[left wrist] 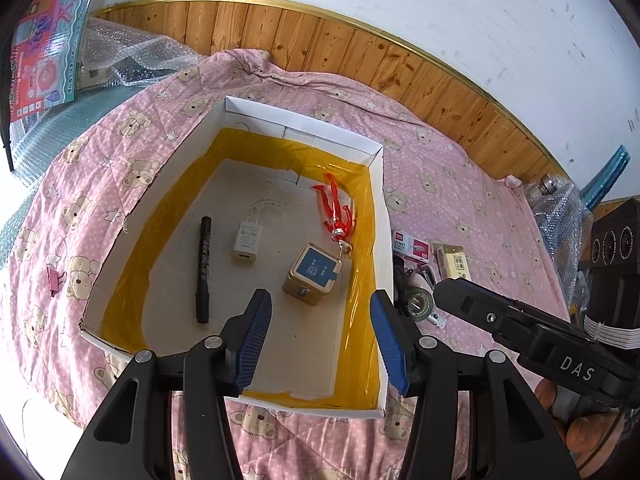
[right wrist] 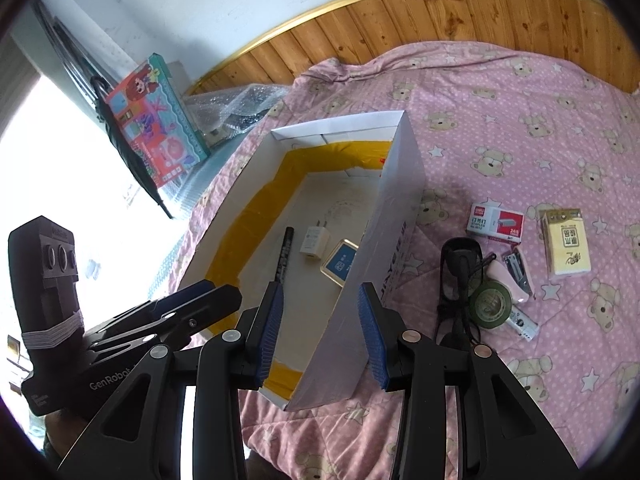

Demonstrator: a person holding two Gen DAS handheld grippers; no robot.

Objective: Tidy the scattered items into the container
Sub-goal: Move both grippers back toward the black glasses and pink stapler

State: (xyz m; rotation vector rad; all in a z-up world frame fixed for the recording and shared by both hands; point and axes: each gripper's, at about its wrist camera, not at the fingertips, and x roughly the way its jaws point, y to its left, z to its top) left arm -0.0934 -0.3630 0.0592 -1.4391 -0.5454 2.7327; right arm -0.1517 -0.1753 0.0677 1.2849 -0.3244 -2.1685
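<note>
A white cardboard box (left wrist: 236, 110) (right wrist: 400, 184) lined with yellow tape lies on the pink bear-print blanket. Inside lie a black marker (left wrist: 203, 270) (right wrist: 285, 254), a white charger (left wrist: 246, 242) (right wrist: 314, 242), a gold tin with a blue lid (left wrist: 313, 274) (right wrist: 340, 266) and a red toy figure (left wrist: 336, 210). My left gripper (left wrist: 320, 342) hangs open above the box's near end. My right gripper (right wrist: 320, 338) is open, straddling the box's right wall. Right of the box lie a staples box (right wrist: 496, 224) (left wrist: 412, 248), a yellow tissue pack (right wrist: 566, 248) (left wrist: 452, 262), a green tape roll (right wrist: 490, 304) (left wrist: 418, 304), a pink stapler (right wrist: 516, 276) and a black device (right wrist: 460, 268).
A pink binder clip (left wrist: 54, 280) lies on the blanket left of the box. A colourful toy box (left wrist: 48, 44) (right wrist: 158, 136) and bubble wrap (left wrist: 132, 52) stand at the far left by the wooden wall panel (left wrist: 360, 52). More bubble wrap (left wrist: 560, 208) sits at the right.
</note>
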